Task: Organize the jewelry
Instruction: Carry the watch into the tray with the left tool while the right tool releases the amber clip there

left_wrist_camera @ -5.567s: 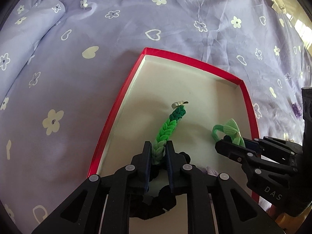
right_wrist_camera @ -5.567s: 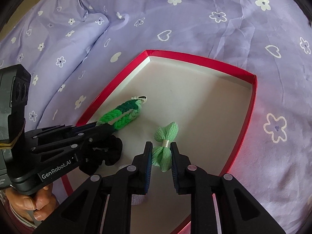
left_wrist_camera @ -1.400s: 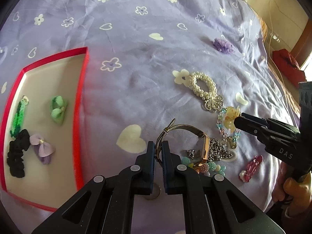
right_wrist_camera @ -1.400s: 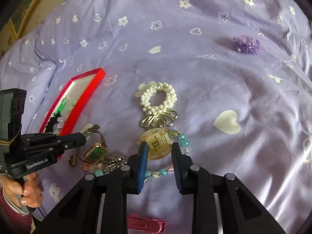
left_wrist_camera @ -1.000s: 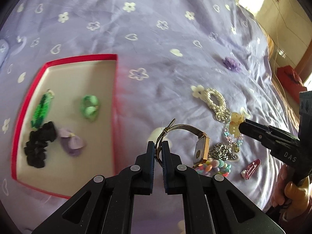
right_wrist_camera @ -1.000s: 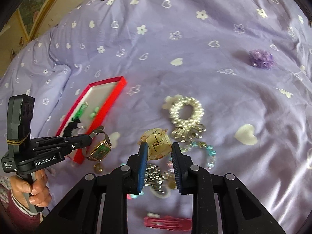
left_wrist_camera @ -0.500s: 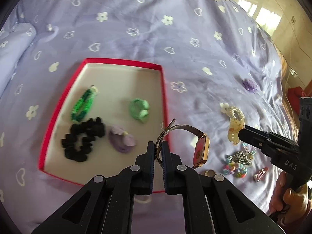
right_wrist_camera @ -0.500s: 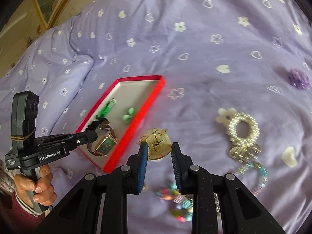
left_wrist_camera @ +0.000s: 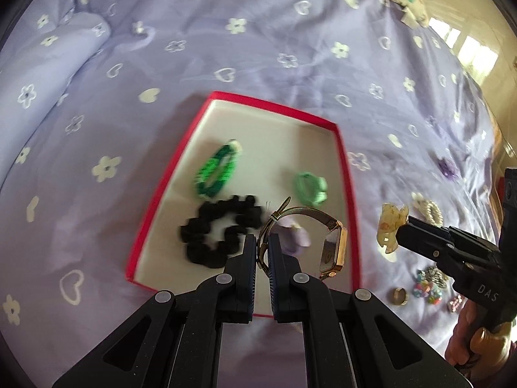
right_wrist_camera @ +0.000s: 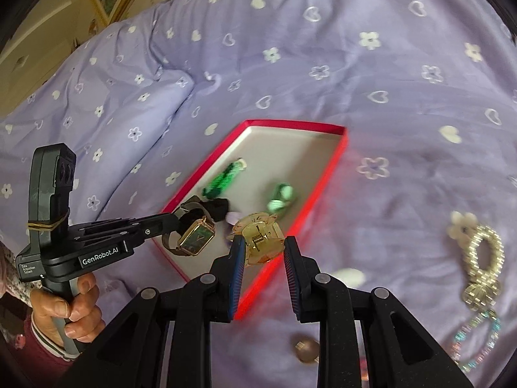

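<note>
From the left wrist view, the left gripper (left_wrist_camera: 263, 245) pinches the strap of a gold watch (left_wrist_camera: 332, 252) tight between its jaws. The watch hangs over the red box (left_wrist_camera: 155, 207) on the purple bedspread (left_wrist_camera: 258, 48). Inside the box lie a black scrunchie (left_wrist_camera: 216, 232), a green braid (left_wrist_camera: 216, 171) and a small green tie (left_wrist_camera: 310, 187).

From the right wrist view, the right gripper (right_wrist_camera: 262, 252) squeezes a yellow hair claw (right_wrist_camera: 260, 242) between its jaws, just above the near edge of the box (right_wrist_camera: 342, 142). A pearl bracelet (right_wrist_camera: 481, 249) rests off to the right on the bedspread (right_wrist_camera: 323, 48).
</note>
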A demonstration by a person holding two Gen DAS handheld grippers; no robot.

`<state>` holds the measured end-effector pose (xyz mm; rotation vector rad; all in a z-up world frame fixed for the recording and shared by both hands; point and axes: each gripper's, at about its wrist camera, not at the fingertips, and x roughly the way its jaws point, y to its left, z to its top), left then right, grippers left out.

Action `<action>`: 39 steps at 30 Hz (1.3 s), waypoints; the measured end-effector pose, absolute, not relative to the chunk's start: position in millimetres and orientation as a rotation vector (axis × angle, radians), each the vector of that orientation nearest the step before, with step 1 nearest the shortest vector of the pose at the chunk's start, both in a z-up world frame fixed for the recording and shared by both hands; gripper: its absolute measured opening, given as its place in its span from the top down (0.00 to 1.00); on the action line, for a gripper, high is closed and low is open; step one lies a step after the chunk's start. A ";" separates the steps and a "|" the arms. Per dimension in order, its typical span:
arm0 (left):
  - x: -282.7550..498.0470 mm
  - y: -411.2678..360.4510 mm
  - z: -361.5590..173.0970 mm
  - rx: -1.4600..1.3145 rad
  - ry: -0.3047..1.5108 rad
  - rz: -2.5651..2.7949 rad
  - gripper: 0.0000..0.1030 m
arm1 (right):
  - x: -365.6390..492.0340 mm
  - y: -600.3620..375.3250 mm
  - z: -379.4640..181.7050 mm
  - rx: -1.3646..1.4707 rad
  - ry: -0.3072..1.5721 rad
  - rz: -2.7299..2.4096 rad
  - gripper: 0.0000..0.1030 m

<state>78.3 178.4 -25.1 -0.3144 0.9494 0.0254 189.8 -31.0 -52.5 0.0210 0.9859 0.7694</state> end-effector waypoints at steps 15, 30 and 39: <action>91.7 208.7 -68.8 -0.321 1.018 0.123 0.94 | 206.8 24.6 -94.2 -0.060 1.085 0.817 0.76; 97.6 206.7 -84.6 -0.293 1.038 0.135 0.93 | 204.1 32.6 -105.4 -0.125 1.116 0.824 0.75; 95.8 207.0 -86.1 -0.299 1.047 0.141 0.91 | 197.8 34.6 -110.6 -0.147 1.128 0.828 0.73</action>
